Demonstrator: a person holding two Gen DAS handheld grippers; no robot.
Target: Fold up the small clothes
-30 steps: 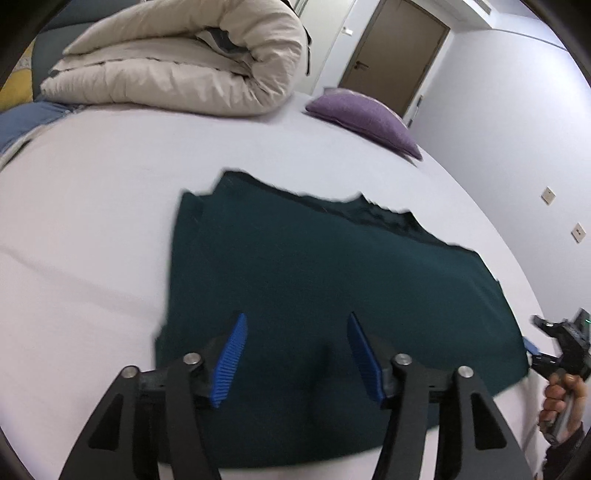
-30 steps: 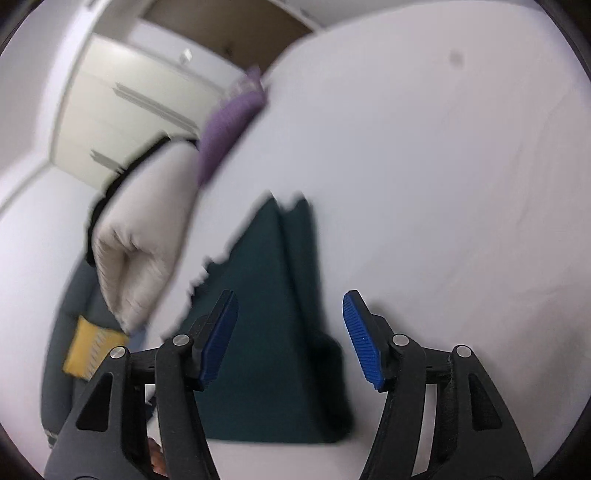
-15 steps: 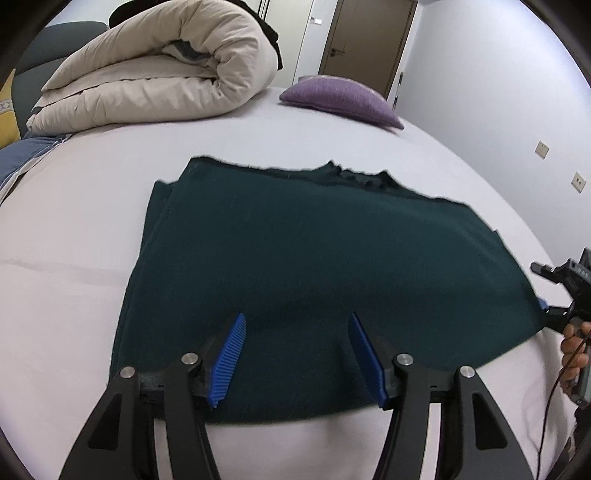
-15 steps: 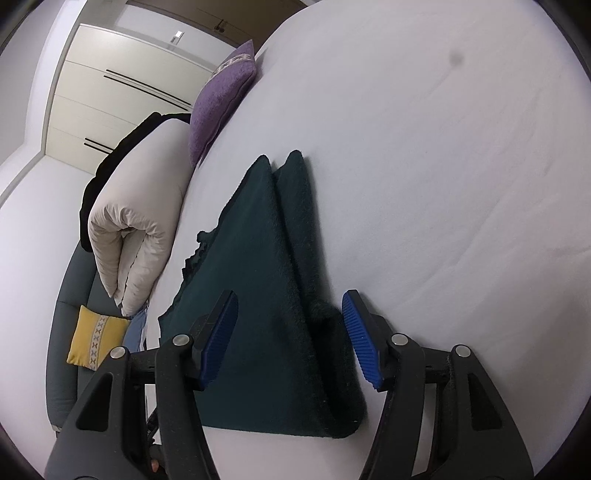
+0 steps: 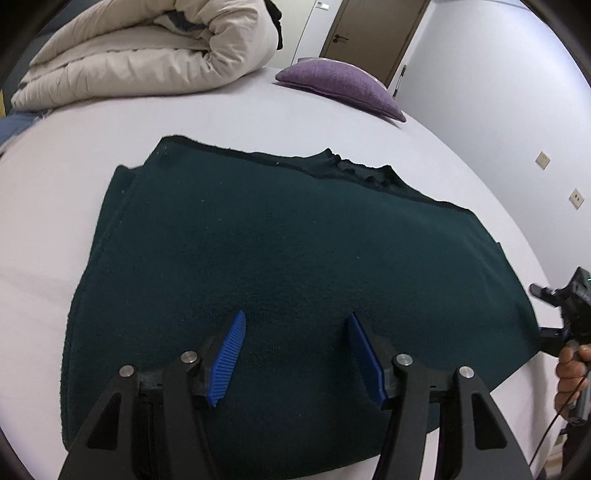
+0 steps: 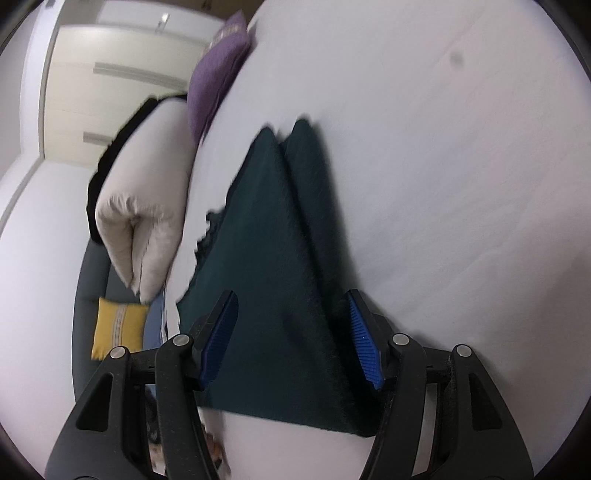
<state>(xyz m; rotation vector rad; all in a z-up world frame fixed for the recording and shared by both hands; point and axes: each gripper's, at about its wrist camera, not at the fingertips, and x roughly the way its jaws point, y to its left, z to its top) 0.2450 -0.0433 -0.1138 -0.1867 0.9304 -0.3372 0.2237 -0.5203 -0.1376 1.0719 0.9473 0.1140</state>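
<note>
A: Entry, left wrist view first. What do you log at the far left?

B: I see the rolled cream duvet (image 5: 155, 55) at the far left edge of the bed (image 5: 55, 206), on the white sheet. Right of it, toward the far side, the purple pillow (image 5: 343, 86), with a brown door (image 5: 373, 33) behind.

A: And the garment?

B: The dark green sweater (image 5: 280, 266) lies flat in the middle of the bed, folded in layers; a second layer edge shows along its left side. Its neckline faces the far side. The near hem reaches under my left tongs (image 5: 295, 354).

A: State of the left tongs?

B: Spread apart, blue pads (image 5: 227, 360) on either side, nothing between them but the cloth lying below. I cannot tell whether the tips touch the fabric.

A: Further right?

B: The right tongs (image 5: 554, 314) show at the sweater's right edge, with the person's right hand (image 5: 570, 369) on the handle.

A: Right wrist view?

B: Slightly blurred. Yellow cushion (image 6: 118, 328) at left on a grey sofa (image 6: 88, 280), then duvet, pillow, then the sweater running away from the camera. The right tongs (image 6: 291, 339) stand apart, straddling the sweater's near corner, clamping nothing.
</note>
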